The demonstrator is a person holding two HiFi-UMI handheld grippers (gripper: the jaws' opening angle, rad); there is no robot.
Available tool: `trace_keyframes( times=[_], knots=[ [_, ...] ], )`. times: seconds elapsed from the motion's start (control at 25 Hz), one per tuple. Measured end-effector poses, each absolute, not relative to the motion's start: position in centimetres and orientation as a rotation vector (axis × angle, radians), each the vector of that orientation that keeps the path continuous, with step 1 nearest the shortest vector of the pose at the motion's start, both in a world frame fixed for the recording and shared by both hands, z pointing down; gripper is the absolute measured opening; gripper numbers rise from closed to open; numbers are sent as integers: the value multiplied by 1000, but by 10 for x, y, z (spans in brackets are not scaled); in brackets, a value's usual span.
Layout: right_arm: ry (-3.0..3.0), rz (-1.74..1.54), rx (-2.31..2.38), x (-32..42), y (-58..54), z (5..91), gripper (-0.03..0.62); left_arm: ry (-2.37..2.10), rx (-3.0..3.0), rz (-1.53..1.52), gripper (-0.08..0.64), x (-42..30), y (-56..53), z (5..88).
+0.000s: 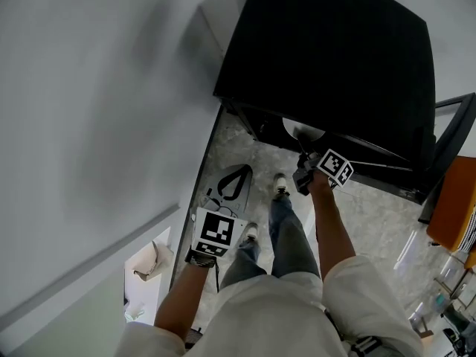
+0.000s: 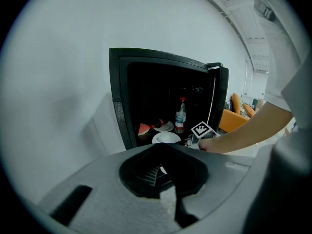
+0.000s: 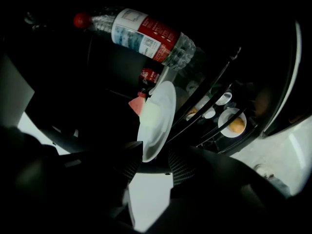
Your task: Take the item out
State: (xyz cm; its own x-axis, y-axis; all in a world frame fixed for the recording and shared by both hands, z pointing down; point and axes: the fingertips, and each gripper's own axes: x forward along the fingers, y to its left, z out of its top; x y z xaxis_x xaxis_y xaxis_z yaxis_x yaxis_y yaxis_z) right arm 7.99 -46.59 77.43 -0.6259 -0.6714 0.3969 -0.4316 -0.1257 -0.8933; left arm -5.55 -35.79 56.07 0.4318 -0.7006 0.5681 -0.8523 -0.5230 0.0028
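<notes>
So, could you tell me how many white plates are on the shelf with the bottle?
2: a front plate nearest us, and a rear plate behind it beside the watermelon slice. The dark back may hide more.

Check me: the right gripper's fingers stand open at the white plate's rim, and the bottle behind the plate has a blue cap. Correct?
Not quite. The bottle has a red cap, not a blue one, as the right gripper view shows. The rest holds: the right gripper has its fingers open at the rim of the white plate.
</notes>
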Motion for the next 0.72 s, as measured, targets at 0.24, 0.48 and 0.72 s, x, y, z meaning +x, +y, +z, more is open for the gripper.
trace_keyframes(
  times=[0.24,0.48,0.72],
  knots=[
    [1827,-1851,-1226,80,-481,780,160,-1352,2387,736,6,-58,-358,564],
    [1762,-1856,-1208,80,-489,785,103,-1358,2379,739,6,-60,-357,566],
    [1635,-1861,-1165,80,-486,784,80,-1358,2389,732,6,-57,-354,566]
  ],
)
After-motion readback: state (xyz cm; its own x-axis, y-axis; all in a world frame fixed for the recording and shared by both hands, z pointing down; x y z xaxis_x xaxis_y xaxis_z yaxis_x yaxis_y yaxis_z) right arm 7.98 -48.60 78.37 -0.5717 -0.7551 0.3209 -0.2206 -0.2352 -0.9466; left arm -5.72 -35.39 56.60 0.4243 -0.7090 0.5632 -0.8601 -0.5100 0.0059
